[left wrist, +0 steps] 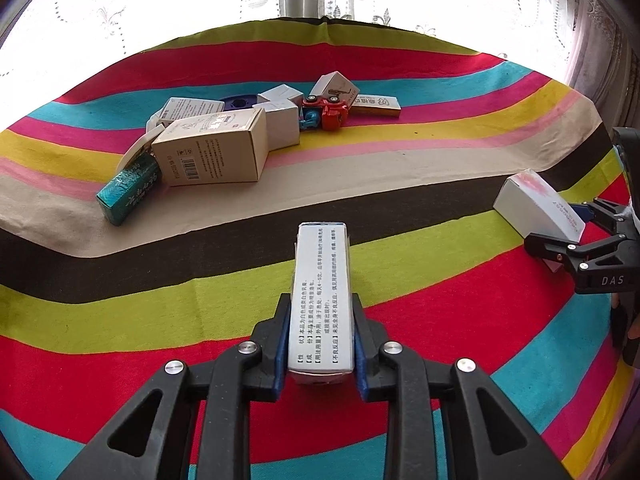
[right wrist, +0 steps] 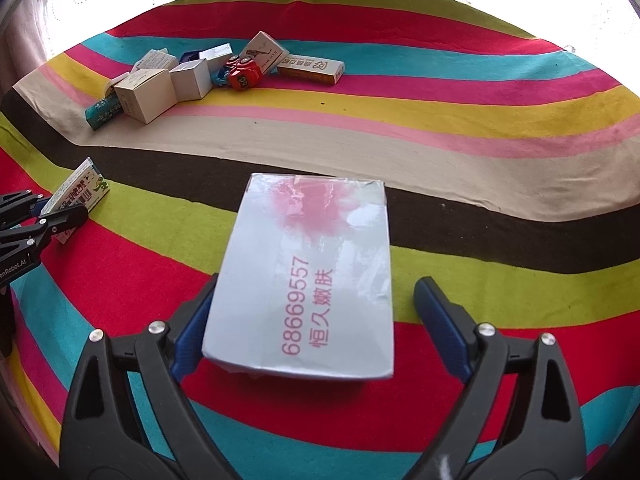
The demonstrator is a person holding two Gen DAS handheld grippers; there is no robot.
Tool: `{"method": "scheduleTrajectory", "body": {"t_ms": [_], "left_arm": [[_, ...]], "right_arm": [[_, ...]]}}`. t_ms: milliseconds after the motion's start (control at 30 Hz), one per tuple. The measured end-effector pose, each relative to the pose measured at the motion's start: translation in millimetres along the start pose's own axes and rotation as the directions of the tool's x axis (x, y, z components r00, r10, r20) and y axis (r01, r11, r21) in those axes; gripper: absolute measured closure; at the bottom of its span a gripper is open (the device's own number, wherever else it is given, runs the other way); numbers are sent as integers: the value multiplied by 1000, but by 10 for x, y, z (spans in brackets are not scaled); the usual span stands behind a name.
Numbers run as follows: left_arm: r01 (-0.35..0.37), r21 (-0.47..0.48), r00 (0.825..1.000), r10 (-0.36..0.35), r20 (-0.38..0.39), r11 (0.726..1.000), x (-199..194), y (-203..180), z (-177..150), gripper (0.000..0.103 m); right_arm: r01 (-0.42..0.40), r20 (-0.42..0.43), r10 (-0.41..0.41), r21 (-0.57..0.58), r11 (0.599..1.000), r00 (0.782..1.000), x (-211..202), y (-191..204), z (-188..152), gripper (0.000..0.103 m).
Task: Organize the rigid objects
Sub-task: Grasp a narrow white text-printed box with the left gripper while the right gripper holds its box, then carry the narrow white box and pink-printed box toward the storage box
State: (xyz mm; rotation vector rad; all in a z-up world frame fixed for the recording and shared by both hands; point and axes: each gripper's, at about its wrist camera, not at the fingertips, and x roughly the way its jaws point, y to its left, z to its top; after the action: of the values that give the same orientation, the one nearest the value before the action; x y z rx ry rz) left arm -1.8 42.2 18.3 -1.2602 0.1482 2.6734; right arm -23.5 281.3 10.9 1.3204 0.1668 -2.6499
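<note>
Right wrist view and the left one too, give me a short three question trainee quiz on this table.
1. True or false: the left gripper is shut on the narrow box.
2. Which pad touches the white box: the one on its left or on its right in the right wrist view?
3. What colour is the toy truck in the far pile: A red, B green, C black?

Key: 1 true; 2 left, the right gripper is open; 3 A.
</note>
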Motion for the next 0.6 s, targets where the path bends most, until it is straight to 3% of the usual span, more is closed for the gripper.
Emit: {"method": "scheduleTrajectory", "body": {"t_ms": [33, 67, 100, 300, 500, 600], "left_arm": [[-5, -5, 1000, 5, 0, 1000, -5, 3, -7, 75], [-10, -8, 1000, 10, 0, 1000, -7, 8, -9, 75], [-15, -11, 1000, 15, 0, 1000, -5, 14, -8, 75], [-20, -20, 1000, 20, -1, 1000, -8, 38, -5, 75], [-23, -21, 1000, 23, -2, 1000, -11, 44, -4, 75], [17, -54, 1000, -17, 0, 998, -22, 117, -4, 76]], "right_arm": [[-3, 2, 3, 2, 1000, 1000, -10, 6, 1, 10], [-2, 18, 2, 11, 1000, 1000, -47, 15, 2, 29], [11, 9, -12, 26, 1000, 1000, -68, 27, 5, 34], [-11, 33, 7, 114, 993, 999, -399, 284, -254, 34], [4, 0, -4, 51, 999, 1000, -628, 561, -512, 34], [-11, 13, 10, 57, 998, 1000, -754, 598, -584, 34]]}}
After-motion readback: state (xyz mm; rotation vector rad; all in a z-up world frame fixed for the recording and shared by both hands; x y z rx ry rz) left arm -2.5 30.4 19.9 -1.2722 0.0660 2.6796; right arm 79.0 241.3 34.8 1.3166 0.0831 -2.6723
